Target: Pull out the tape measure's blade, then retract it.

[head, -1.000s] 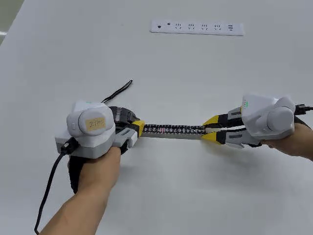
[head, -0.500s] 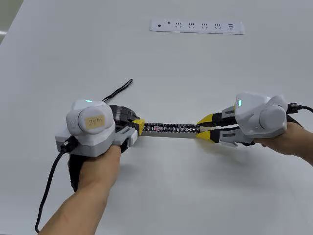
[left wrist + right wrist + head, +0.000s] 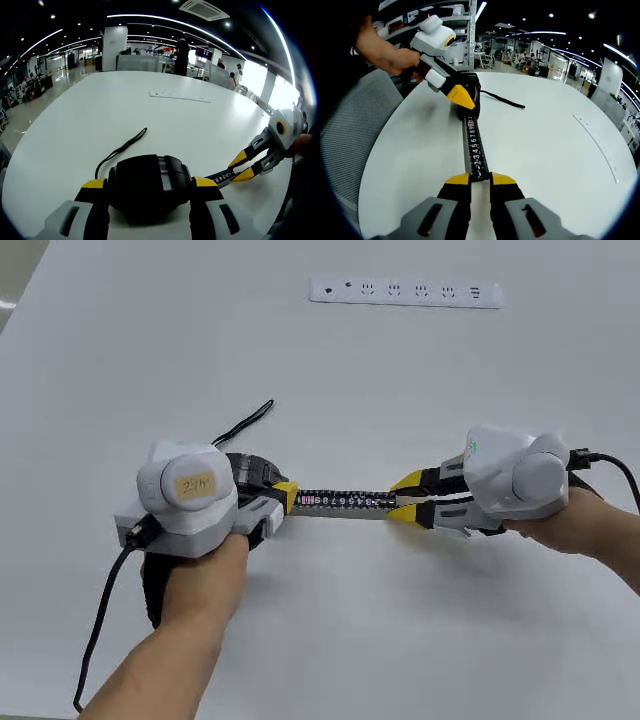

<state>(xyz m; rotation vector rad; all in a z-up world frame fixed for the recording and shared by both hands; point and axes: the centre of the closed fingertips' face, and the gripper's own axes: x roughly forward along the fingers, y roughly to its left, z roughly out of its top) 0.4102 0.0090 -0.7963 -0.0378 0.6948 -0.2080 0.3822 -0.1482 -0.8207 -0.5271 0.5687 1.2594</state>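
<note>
A large white table [image 3: 420,370] with a rounded edge stands in a wide open-plan office. A long white power strip [image 3: 405,292] lies flat near the table's far side. Beyond the table, a white square pillar [image 3: 114,47] rises to a dark ceiling crossed by curved light strips [image 3: 150,17] and small spotlights. A square air vent [image 3: 202,9] sits in the ceiling above the table. Bright windows [image 3: 260,75] line the wall to one side of the table. Beside the table, a glossy floor [image 3: 35,107] reflects the lights. A grey mesh chair [image 3: 355,140] sits at the table's edge, with metal shelving [image 3: 462,20] behind it. A person [image 3: 181,50] stands past the table's far end.
</note>
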